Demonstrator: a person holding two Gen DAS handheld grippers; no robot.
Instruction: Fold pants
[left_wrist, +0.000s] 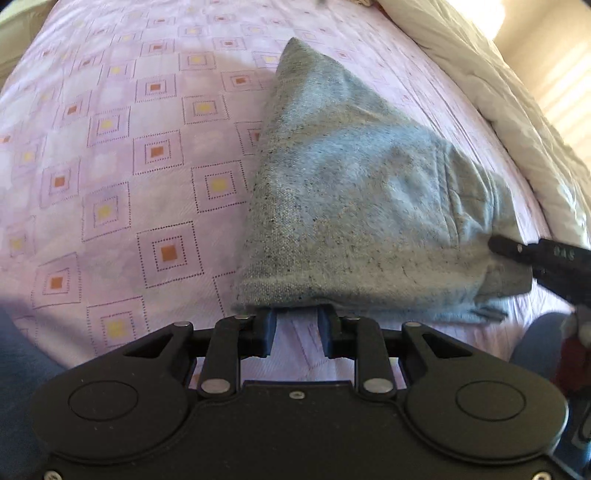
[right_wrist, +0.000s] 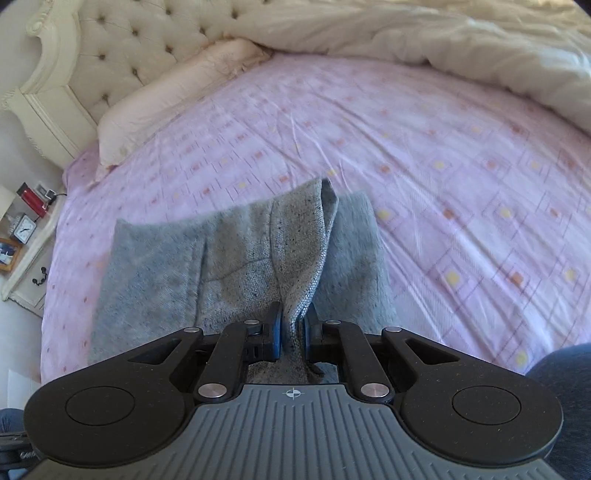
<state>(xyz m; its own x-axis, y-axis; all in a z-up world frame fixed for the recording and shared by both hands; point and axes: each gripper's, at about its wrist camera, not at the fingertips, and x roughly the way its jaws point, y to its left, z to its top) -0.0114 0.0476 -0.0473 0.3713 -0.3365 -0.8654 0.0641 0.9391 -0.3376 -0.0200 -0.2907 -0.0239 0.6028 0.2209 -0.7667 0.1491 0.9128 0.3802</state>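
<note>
A big cream blanket is bunched up at 1 o'clock on the pink sheet, and a pillow lies at 11 o'clock. The gray pants sit folded in the middle of the bed. The right gripper pinches a raised fold. The left gripper is spread apart, at the pants' near edge.

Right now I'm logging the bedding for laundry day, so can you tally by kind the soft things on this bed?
Grey pants: 1
Pink patterned sheet: 1
Pale pillow: 1
Cream quilt: 1
Total: 4
</note>
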